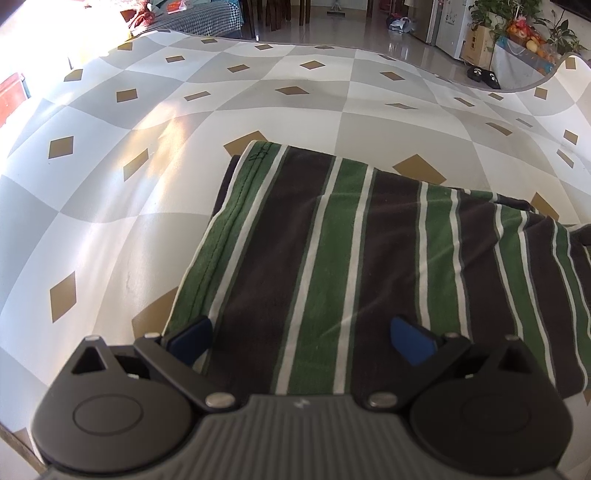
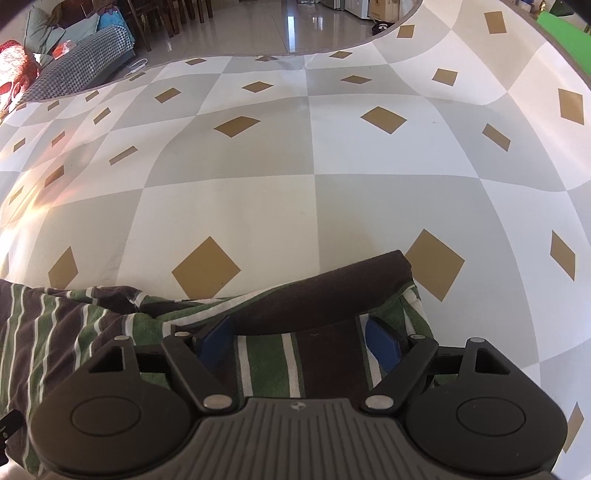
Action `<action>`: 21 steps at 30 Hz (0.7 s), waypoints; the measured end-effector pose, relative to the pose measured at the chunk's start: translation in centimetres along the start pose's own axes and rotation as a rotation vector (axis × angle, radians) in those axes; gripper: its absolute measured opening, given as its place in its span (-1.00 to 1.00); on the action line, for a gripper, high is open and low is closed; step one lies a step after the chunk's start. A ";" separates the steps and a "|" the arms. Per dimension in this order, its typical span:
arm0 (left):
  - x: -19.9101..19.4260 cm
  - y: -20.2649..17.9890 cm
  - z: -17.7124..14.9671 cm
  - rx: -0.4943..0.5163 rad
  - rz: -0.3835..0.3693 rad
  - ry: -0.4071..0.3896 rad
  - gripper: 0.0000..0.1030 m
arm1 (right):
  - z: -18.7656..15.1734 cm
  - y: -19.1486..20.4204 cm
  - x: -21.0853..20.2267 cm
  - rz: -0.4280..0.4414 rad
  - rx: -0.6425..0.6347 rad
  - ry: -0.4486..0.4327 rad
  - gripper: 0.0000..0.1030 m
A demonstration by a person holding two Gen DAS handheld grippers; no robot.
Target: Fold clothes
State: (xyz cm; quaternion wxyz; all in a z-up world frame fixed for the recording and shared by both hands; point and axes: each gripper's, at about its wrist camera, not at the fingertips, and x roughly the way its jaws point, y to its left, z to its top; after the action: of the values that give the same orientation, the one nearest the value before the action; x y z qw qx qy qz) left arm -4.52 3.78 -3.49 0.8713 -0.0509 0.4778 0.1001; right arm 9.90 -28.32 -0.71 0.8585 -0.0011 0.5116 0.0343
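fingers of both grippers are shown spread wide, with nothing pinched between the blue pads. the left gripper (image 1: 301,341) is held low over the near edge of the striped garment (image 1: 369,266), one pad (image 1: 194,338) at the cloth's left hem and the other pad (image 1: 410,345) over a dark stripe; whether the pads touch the fabric cannot be told. the right gripper (image 2: 299,341) is held likewise above the garment's other end (image 2: 317,310), where a dark flap (image 2: 325,291) is seen turned over the green and white stripes.

the garment is laid on the table (image 1: 110,206), which is covered by a cloth of grey and white checks with tan diamonds. in the left wrist view the piece is presented as a flat, doubled rectangle with a straight stitched hem on its left; toward its right side it is bunched and less even. such a shape is judged consistent either with a fold partly made or with a fold nearly finished and being released; the frames do not settle which. the wide spread of both grippers is judged suited either to taking hold of an edge or to letting one go.

no container is seen on the table. beyond it, a box and a bag of fruit (image 1: 528,40) are visible near potted plants (image 1: 498,14).
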 end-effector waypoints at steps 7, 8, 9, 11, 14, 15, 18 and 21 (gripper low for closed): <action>-1.3 -0.7 -0.3 0.034 0.013 -0.029 1.00 | -3.1 1.5 -2.8 0.000 -0.004 -0.014 0.54; -1.5 -0.8 -0.3 0.040 0.014 -0.033 1.00 | -3.7 1.9 -3.2 -0.006 -0.013 -0.017 0.54; -1.7 -0.9 -0.4 0.045 0.015 -0.037 1.00 | -4.3 2.3 -3.5 -0.011 -0.022 -0.019 0.54; -2.0 -1.1 -0.5 0.055 0.016 -0.042 1.00 | -5.5 2.8 -4.1 -0.004 -0.018 -0.018 0.54; -2.0 -1.4 -0.6 0.058 0.022 -0.041 1.00 | -7.3 2.9 -4.5 0.036 0.036 -0.001 0.54; -1.9 -1.5 -0.6 0.057 0.026 -0.041 1.00 | -7.9 3.0 -4.6 0.045 0.054 0.004 0.54; -1.6 -1.6 -0.6 0.062 0.056 -0.034 1.00 | -9.0 3.2 -4.6 0.016 0.055 -0.005 0.54; -1.2 -1.4 -0.8 0.056 0.067 -0.020 1.00 | -9.9 3.5 -4.3 -0.022 0.034 -0.002 0.53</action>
State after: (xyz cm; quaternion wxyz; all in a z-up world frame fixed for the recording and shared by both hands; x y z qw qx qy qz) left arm -5.44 2.09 -2.92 0.8732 -0.0094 0.4731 0.1165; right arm -1.03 -25.40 -1.53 0.8592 0.0078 0.5112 0.0162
